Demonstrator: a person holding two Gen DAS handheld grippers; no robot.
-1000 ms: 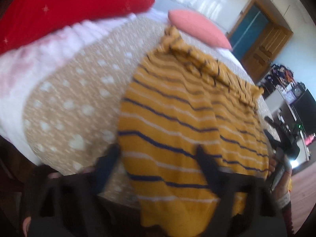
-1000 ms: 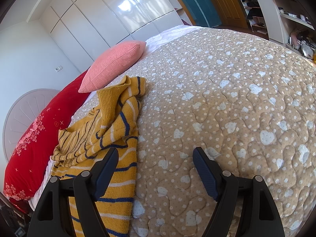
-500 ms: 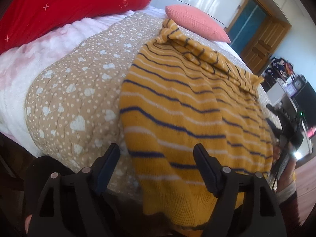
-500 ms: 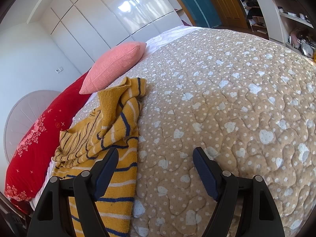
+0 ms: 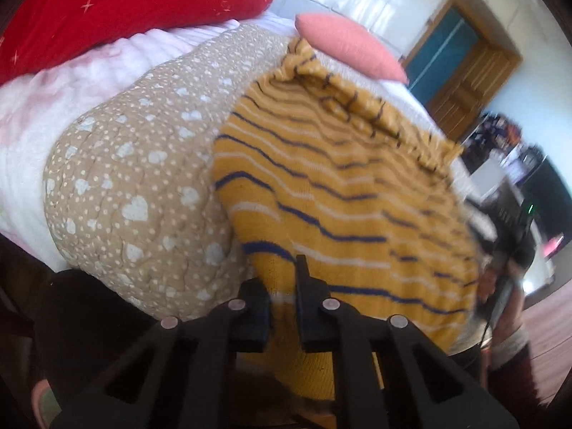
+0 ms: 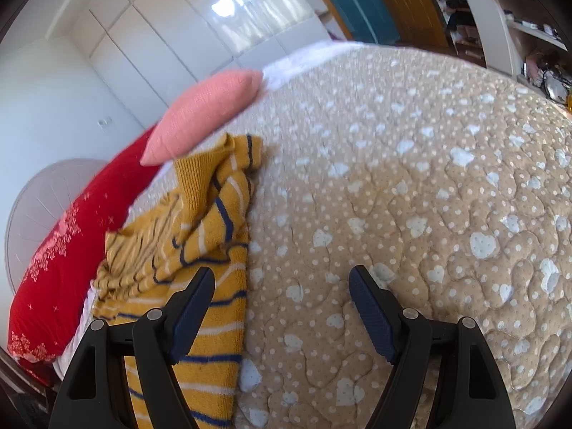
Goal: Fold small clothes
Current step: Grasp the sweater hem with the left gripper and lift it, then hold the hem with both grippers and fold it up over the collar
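A mustard-yellow knitted sweater (image 5: 339, 186) with navy and white stripes lies on the tan heart-print quilt (image 5: 136, 178), its hem hanging over the bed's near edge. My left gripper (image 5: 282, 296) is shut on that hem near the sweater's left corner, with yellow knit pinched between the pads. In the right wrist view the sweater (image 6: 211, 221) lies bunched at the left, its sleeves piled on top. My right gripper (image 6: 282, 304) stands open low over the quilt (image 6: 429, 196). Its left finger is over the sweater's right edge, and nothing is between the pads.
A pink pillow (image 6: 207, 114) and a long red pillow (image 6: 60, 268) lie at the head of the bed behind the sweater. Broad quilt stretches to the right of the sweater. A wooden door (image 5: 461, 82) and cluttered shelves (image 6: 518, 18) stand beyond the bed.
My left gripper's jaws, wide apart half a second ago, have come together on the sweater's hem. The right gripper has stayed open and still.
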